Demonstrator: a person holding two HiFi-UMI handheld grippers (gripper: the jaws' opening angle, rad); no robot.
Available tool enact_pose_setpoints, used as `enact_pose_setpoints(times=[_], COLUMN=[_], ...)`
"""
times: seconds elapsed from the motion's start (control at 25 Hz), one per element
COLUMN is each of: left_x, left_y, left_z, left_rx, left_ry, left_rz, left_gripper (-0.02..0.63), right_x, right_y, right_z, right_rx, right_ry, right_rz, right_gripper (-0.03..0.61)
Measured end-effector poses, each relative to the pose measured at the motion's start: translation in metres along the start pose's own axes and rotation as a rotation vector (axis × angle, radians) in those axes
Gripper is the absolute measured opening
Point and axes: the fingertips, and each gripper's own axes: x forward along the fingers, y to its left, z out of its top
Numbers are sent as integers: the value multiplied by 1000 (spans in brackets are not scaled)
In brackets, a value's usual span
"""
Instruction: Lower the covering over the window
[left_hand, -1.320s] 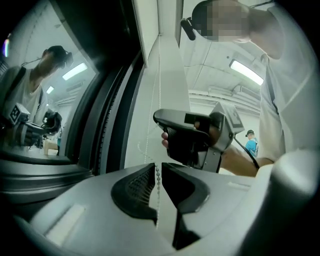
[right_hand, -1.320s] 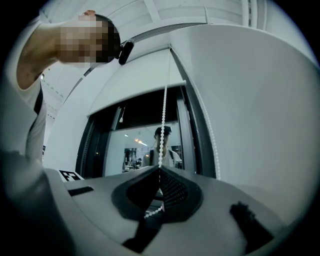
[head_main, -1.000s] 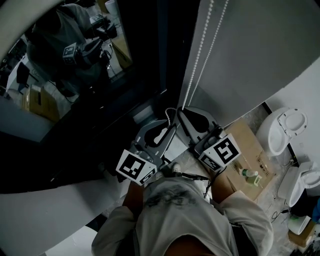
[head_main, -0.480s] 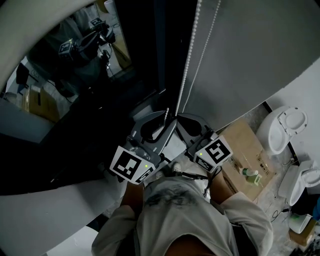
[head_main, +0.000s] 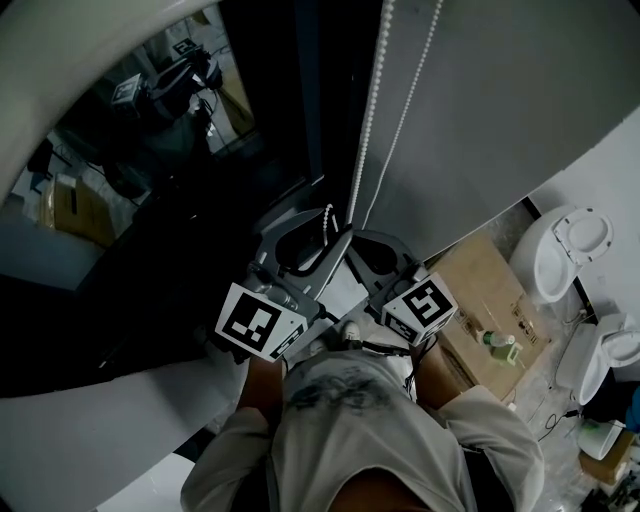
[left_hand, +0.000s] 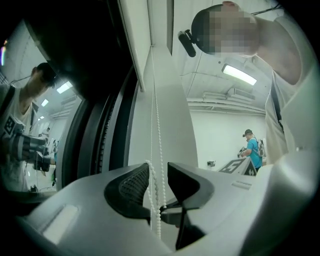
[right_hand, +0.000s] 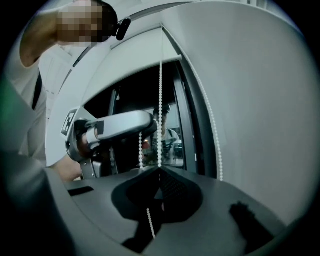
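Grey blind (head_main: 500, 100), smooth and flat, hanging beside the dark window glass (head_main: 270, 130) — white bead chain (head_main: 366, 125), two thin strands, hanging straight down by its left edge.

bead cord (head_main: 366, 120): glossy white plastic | blind (head_main: 500, 100): matt grey cloth | window glass (head_main: 130, 150): glossy, reflective

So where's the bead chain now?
Head view centre, along the blind's left edge: bead chain pinched by the right gripper, loose in the left gripper, jaws just opening.

No legible text, label or number shows.
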Motion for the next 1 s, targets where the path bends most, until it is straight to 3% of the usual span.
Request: enact_pose_setpoints(times=[0.12,0.44,0.6,1.0], left_x=[-7,12,12,9], left_y=[6,-1,-3,-8], left_z=[-4,11,13,11], left_rx=[-33,-28,-2,51], left_ry=[2,-54,-67,-51], left_rz=[6,-8,9,32], left_gripper=[144,147,33,15], right_x=[-3,4,1,-5], right_y=[-1,8,11,13], right_z=[-3,-7,-5,-8], right_rx=[11,10,-2,-47], right_ry=[2,10,17,35], right_rz=[-4,17,15,-9], right_gripper=[17,17,17,18])
